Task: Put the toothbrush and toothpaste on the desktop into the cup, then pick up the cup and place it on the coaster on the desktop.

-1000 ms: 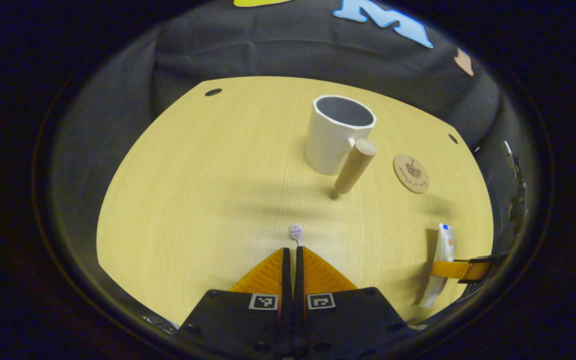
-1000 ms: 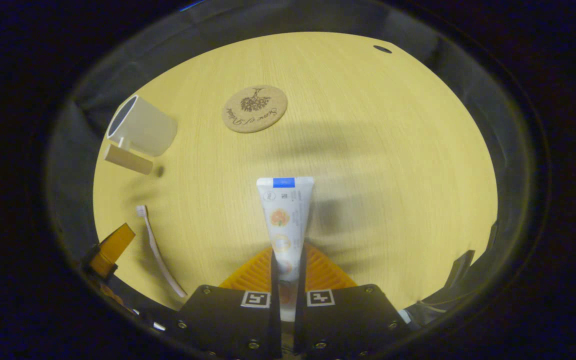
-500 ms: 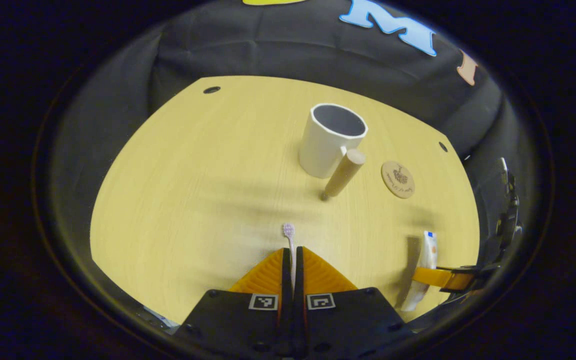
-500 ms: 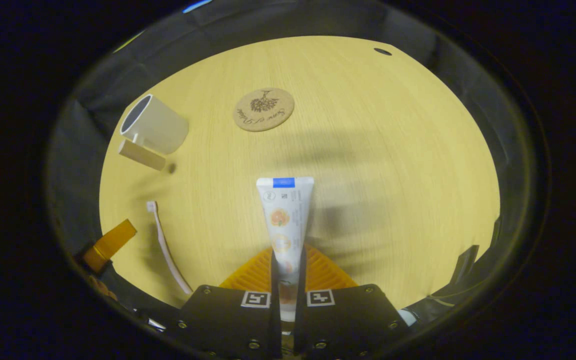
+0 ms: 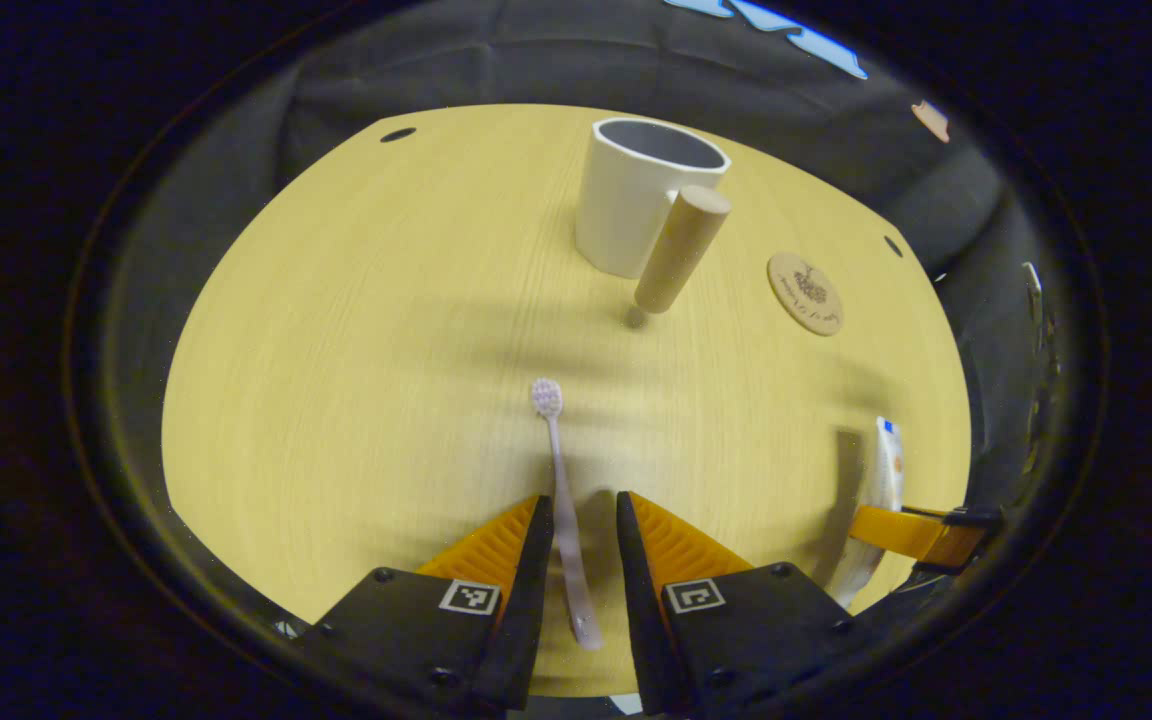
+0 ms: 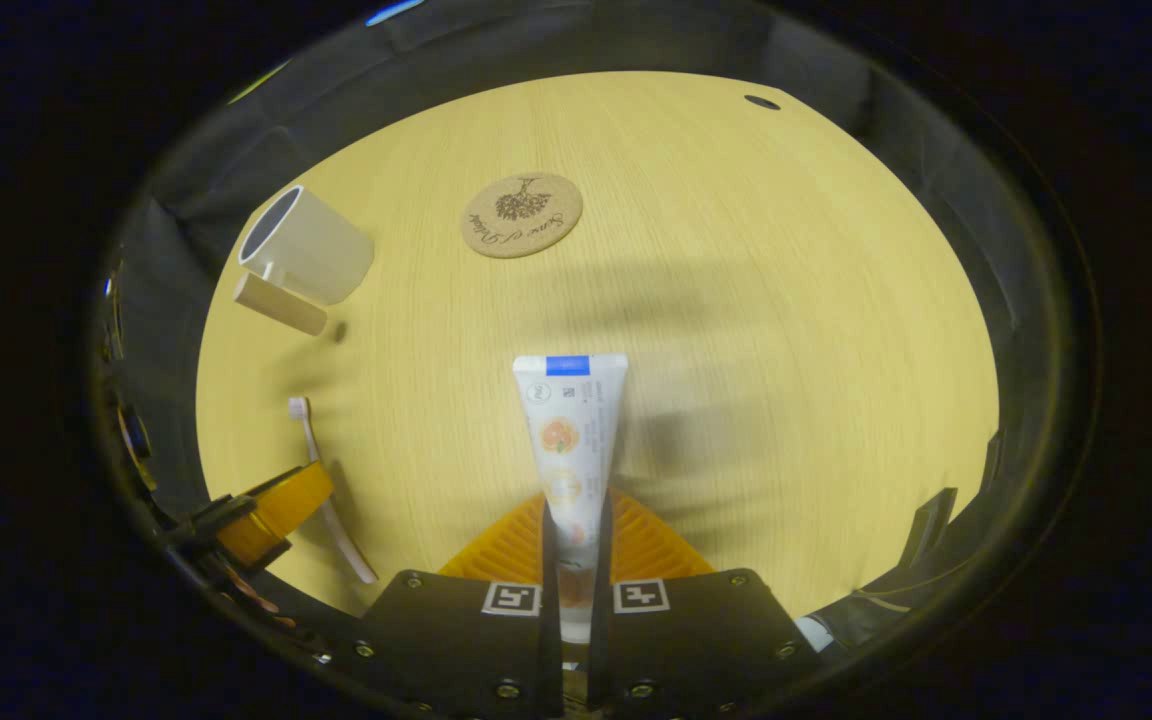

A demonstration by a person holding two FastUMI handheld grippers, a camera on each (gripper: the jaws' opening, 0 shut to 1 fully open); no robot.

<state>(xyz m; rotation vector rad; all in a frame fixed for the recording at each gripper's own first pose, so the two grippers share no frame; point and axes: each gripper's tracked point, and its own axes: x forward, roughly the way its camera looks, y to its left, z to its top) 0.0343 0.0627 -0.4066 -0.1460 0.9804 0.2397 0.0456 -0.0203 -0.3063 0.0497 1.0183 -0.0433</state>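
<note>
Between parted left tongs (image 5: 578, 520) toothbrush (image 5: 561, 490), right tongs (image 6: 576, 520) pinching toothpaste (image 6: 570, 440)

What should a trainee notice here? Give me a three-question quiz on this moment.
1. True or false: the right gripper is shut on the toothpaste.
2. The toothbrush lies: A) in the cup; B) on the coaster; C) on the table between the left gripper's open jaws.
3. Fill in: the cup stands beside, not on, the ___.
Key: 1 true; 2 C; 3 coaster.

Both tool cameras look down, sharing the desktop (image 5: 336, 330); cup (image 6: 311, 245).
</note>
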